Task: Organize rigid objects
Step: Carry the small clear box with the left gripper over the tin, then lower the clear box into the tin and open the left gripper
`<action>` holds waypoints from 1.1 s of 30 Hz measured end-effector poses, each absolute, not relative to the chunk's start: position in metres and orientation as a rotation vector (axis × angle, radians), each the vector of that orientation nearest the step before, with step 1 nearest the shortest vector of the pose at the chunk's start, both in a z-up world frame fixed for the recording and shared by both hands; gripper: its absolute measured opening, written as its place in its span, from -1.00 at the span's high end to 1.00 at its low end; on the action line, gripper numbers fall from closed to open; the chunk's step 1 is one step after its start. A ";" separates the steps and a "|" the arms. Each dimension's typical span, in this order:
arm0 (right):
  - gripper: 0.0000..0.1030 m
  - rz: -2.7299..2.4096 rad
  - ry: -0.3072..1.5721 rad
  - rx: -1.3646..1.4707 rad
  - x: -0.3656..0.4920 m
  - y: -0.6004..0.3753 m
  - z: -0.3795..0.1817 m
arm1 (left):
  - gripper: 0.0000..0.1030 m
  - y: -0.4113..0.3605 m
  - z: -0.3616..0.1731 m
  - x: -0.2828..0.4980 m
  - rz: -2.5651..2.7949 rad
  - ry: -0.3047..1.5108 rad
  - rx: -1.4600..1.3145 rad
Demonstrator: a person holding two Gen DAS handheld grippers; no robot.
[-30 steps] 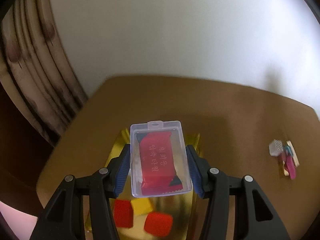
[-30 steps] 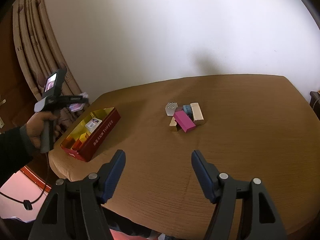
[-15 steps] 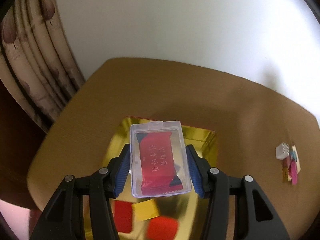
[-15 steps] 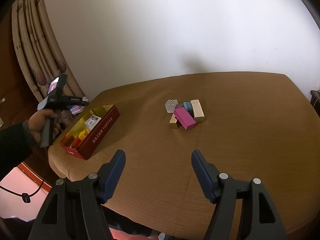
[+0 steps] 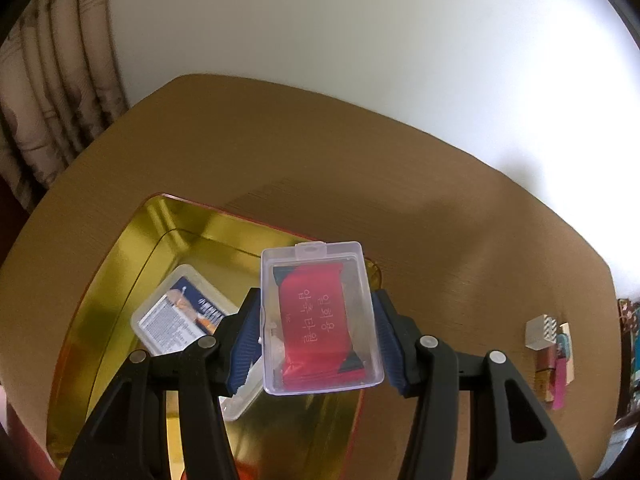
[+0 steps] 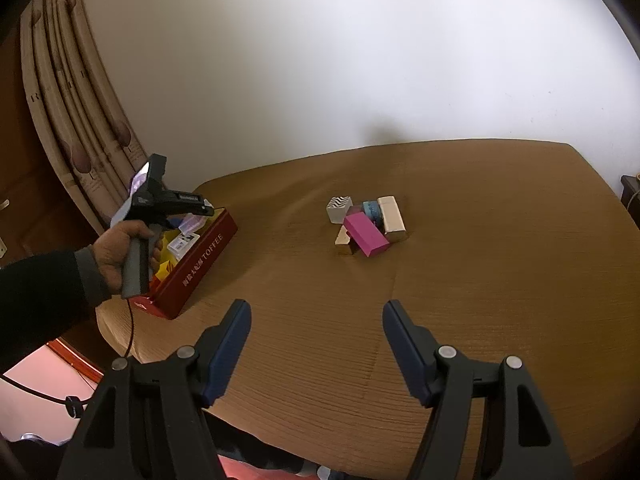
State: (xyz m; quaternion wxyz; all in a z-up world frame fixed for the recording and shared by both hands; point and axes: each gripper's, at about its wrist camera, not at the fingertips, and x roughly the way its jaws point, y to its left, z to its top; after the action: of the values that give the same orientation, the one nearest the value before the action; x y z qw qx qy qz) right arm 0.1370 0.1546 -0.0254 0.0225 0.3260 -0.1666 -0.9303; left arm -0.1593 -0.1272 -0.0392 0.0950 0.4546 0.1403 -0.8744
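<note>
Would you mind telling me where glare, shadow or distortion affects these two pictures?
Left wrist view: the gold-lined tin tray mirrors light, the white wall washes out, and a soft shadow falls across the brown tablecloth. Right wrist view: fisheye bends the table edge, and a faint shadow marks the wall.

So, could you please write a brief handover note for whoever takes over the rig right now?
Left gripper: jaws shut on the clear plastic case with the red packet, held above the open red toffee tin with gold lining.
Right gripper: open, holding nothing, above the brown tablecloth.
Done: another clear plastic case with a printed label already lies in the tin.
Left: set this case down, then fetch the pile of small blocks, including the magenta block, at mid-table.
</note>
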 end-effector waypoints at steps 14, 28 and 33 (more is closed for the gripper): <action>-0.36 -2.867 -0.546 1.030 0.135 0.156 -0.030 | 0.03 -0.148 -0.050 -0.137 -2.537 0.325 1.368; -0.36 -2.874 -0.535 1.040 0.138 0.153 -0.033 | 0.03 -0.132 -0.064 -0.166 -2.471 0.259 1.457; -0.36 -2.875 -0.535 1.036 0.137 0.154 -0.034 | 0.03 -0.127 -0.065 -0.167 -2.454 0.260 1.457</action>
State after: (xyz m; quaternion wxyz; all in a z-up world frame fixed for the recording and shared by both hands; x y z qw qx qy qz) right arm 0.1372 0.1543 -0.0336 0.0198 0.3338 -0.1725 -0.9265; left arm -0.1666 -0.1272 -0.0649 0.1374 0.5036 0.0899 -0.8482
